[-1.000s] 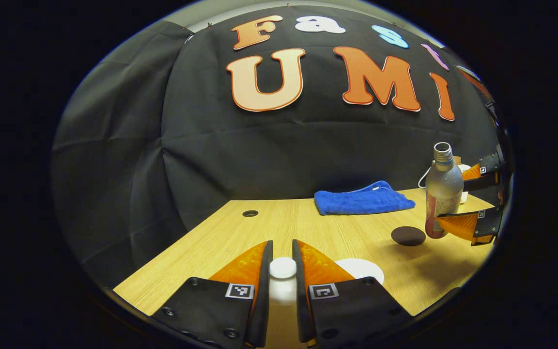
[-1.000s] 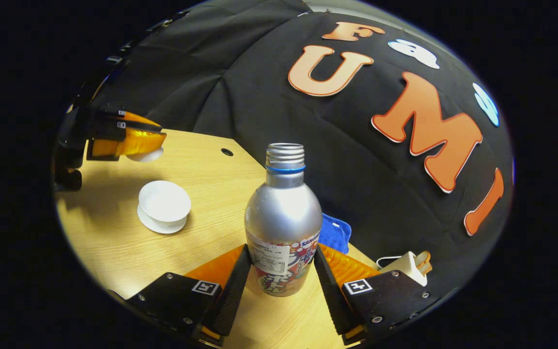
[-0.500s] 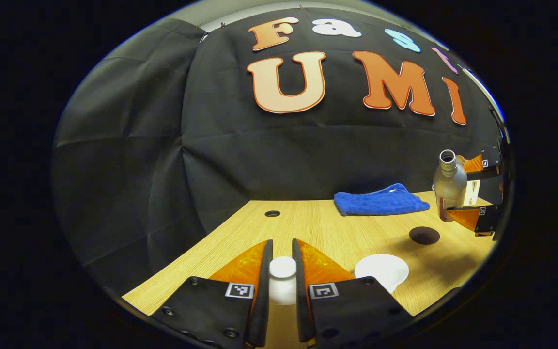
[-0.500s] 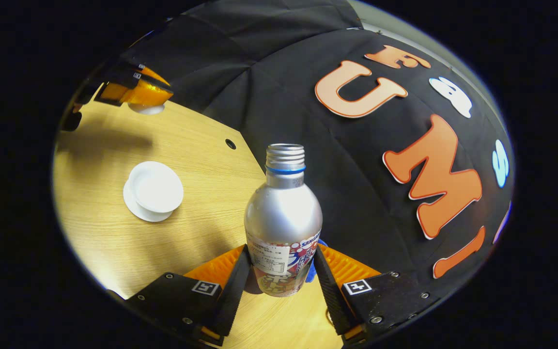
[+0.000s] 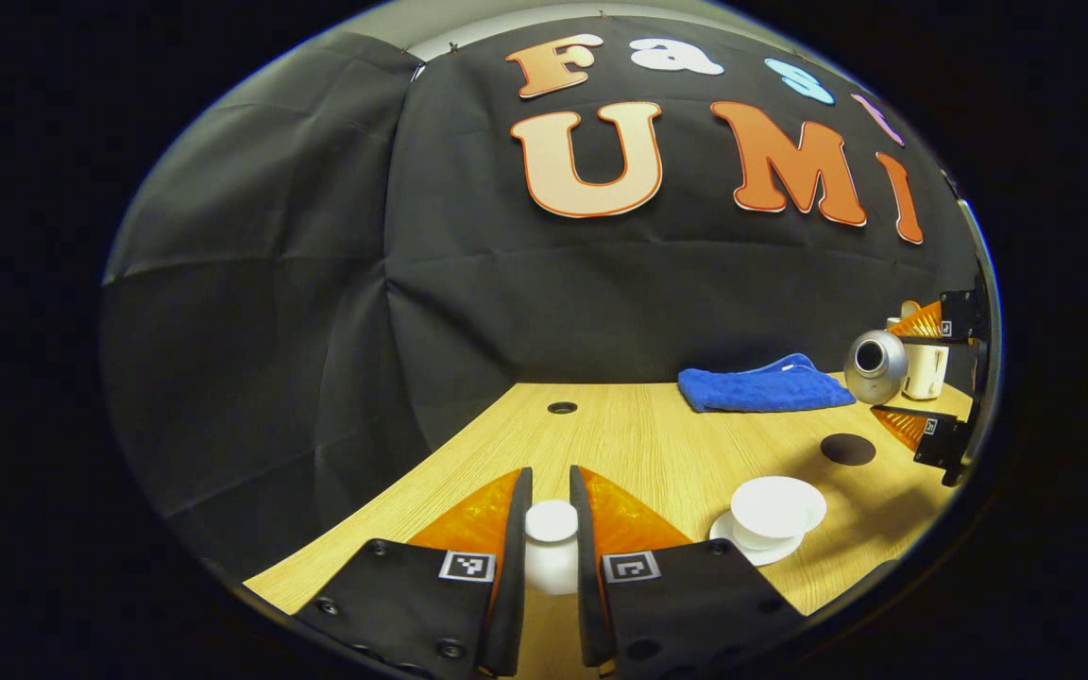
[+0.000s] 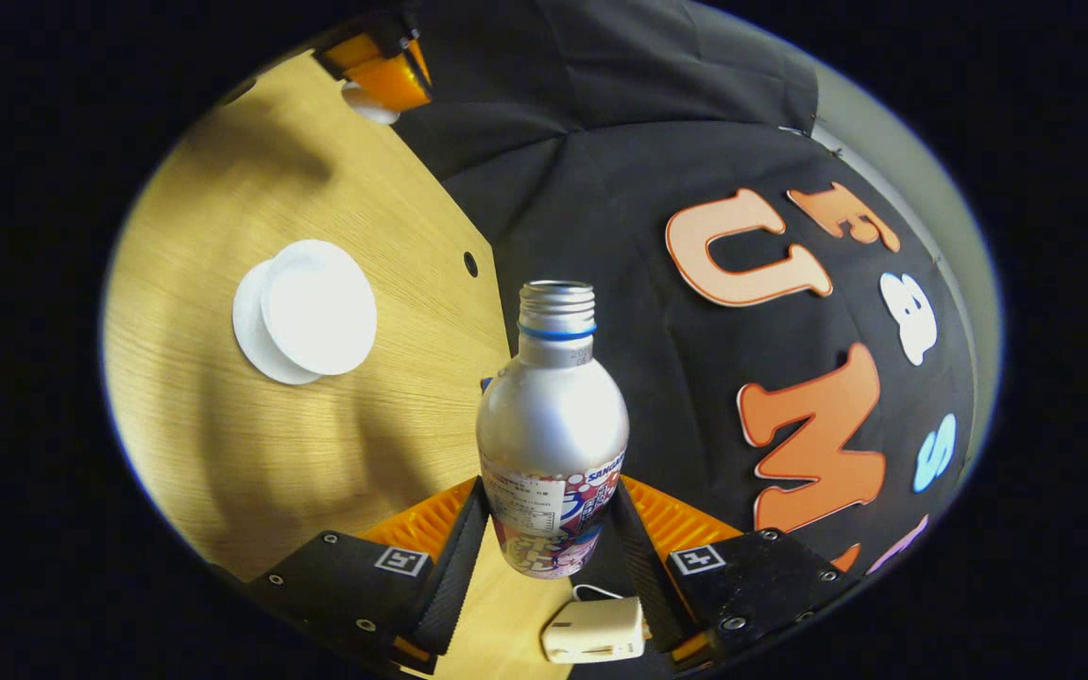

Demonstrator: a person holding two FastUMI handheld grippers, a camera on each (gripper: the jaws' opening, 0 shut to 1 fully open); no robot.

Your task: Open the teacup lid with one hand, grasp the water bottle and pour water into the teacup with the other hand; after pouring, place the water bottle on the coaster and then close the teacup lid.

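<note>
Left hand-held gripper [image 5: 551, 529] clamped on the knob of the white teacup lid [image 5: 551, 521], held above the tabletop [image 5: 638, 444]. Just right of it, uncovered white teacup [image 5: 777, 506] on its saucer [image 5: 738, 543]. Farther right, dark round coaster [image 5: 847, 449] lying bare. Beyond, right hand-held gripper [image 6: 549, 548] clamped on the silver water bottle [image 6: 552, 425], capless, tipped over with mouth toward the teacup, off the tabletop. At the back, blue towel [image 5: 763, 388].

Recording booth, black cloth wall [image 5: 317, 283], wooden table [image 5: 638, 444]
</note>
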